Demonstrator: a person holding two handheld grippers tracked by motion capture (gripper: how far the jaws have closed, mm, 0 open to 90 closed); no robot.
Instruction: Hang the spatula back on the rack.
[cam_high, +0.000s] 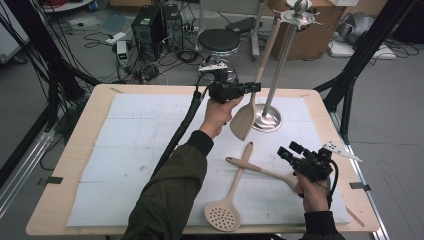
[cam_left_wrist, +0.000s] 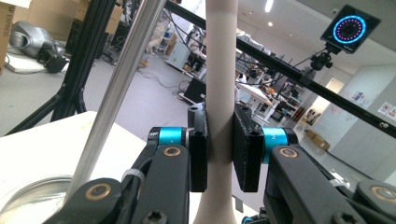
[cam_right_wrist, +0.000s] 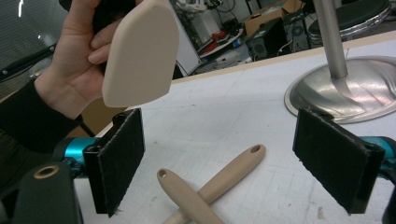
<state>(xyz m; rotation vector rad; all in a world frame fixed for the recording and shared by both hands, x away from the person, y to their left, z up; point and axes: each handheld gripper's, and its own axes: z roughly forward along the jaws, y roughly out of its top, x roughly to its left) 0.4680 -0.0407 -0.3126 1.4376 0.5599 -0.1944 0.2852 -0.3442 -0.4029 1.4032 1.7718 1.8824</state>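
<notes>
The left gripper's (cam_high: 252, 88) fingers (cam_left_wrist: 198, 154) pinch the handle of a beige spatula (cam_high: 248, 112), held upright just beside the pole of the steel utensil stand (cam_high: 274, 75). If that grip slips or the hand swings, I judge the blade could knock the pole or miss the hooks. The right gripper's (cam_high: 289, 151) fingers (cam_right_wrist: 116, 158) stand spread and empty above the crossed slotted spoon (cam_high: 231, 197) and second utensil (cam_high: 260, 171) on the desk (cam_high: 75, 160).

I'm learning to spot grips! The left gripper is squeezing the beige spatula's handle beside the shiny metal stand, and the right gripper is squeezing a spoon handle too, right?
Not quite. The right gripper is open: the right gripper view shows its black pads wide apart above the two crossed beige utensil handles, touching neither. The left gripper does clamp the beige spatula's handle beside the shiny metal stand.
</notes>
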